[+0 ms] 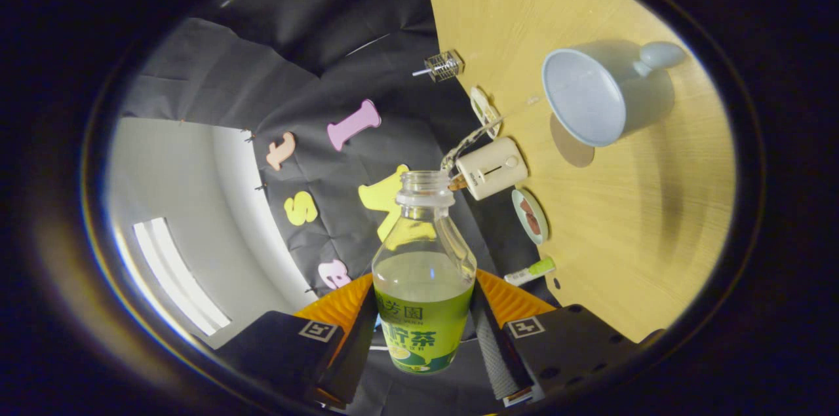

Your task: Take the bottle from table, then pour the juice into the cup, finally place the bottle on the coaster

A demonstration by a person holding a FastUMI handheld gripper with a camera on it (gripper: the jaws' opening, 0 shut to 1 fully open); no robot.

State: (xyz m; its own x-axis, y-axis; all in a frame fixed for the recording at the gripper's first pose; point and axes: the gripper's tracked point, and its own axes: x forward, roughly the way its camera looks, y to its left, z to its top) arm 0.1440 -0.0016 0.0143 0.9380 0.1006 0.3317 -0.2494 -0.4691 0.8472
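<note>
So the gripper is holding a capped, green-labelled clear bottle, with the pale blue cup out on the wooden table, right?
Nearly. The gripper view shows the green-labelled clear plastic bottle uncapped, mouth open. The gripper does hold it between both fingers, and the pale blue cup is on the light wooden table.

The scene was rather dim, with the strongest light coming from a long white ceiling lamp (180,285) that was overexposed and without detail. The pale wooden table (629,219) was lit evenly and warmly. The light blue ceramic cup (606,92) threw a soft round shadow on the wood just beside it, and a broad vague dark band lay across the table further on. The clear plastic bottle with green label (424,272) was sharp, with small reflections on its neck. Strong fisheye bending curved the table edge, and the outer parts were darker and slightly blurred.
</note>
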